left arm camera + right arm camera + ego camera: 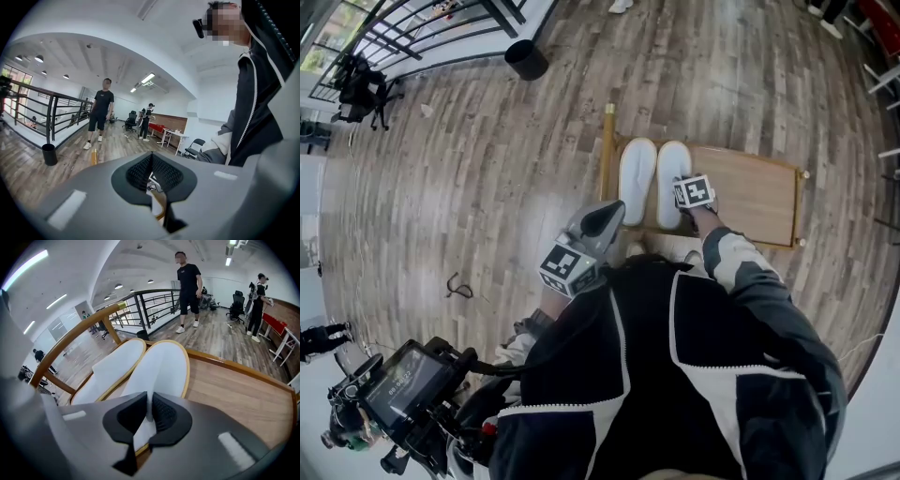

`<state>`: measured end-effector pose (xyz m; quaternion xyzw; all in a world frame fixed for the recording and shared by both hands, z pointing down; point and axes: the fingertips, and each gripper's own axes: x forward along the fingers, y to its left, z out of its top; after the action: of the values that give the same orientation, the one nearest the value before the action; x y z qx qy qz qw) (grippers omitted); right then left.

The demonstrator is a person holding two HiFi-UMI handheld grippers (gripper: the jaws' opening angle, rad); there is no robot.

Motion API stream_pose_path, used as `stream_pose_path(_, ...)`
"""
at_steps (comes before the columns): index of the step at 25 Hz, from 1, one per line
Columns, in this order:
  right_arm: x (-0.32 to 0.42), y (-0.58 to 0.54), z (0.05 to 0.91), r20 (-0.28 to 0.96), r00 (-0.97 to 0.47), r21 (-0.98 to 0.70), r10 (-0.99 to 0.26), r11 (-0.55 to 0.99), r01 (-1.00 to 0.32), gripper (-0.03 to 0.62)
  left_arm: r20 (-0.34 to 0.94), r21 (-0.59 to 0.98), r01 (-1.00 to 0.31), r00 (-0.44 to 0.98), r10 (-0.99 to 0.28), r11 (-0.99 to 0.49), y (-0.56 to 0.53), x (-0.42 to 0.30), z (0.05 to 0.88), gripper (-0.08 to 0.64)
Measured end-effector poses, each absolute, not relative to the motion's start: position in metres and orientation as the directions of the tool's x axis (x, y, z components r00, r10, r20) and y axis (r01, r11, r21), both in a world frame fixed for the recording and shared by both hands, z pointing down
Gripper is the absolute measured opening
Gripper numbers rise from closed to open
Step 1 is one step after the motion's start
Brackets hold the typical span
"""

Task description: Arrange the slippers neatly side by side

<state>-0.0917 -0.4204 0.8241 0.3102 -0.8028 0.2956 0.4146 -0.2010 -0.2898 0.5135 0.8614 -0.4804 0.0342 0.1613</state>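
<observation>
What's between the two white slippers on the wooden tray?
Only a thin strip of bare tray separates left slipper and right slipper, per the head view.

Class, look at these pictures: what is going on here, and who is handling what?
A person holds a gripper in each hand. The right gripper is shut on the near end of one white slipper, which lies beside the other slipper on a low wooden platform on the floor. The left gripper is shut, empty and held clear of both.
</observation>
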Motion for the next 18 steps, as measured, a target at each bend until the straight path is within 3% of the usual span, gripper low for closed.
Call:
stream_pose_path(5, -0.098, -0.423, 0.824, 0.842, -0.484, -0.245, -0.240, 0.629, -0.737, 0.041, 0.216, 0.242, -0.841, 0.532, -0.819, -0.483, -0.289, -0.204, 0.516, 0.017)
stream_pose_path(9, -0.110, -0.417, 0.813, 0.813, -0.539, -0.309, -0.219, 0.622, -0.719, 0.164, 0.213, 0.241, -0.838, 0.538, -0.816, -0.489, -0.289, -0.201, 0.515, 0.017)
stream_pose_path(18, -0.098, -0.405, 0.770, 0.762, -0.599, -0.347, -0.247, 0.625, -0.700, 0.196, 0.130, 0.272, -0.793, 0.592, -0.796, -0.546, -0.302, -0.182, 0.496, 0.017)
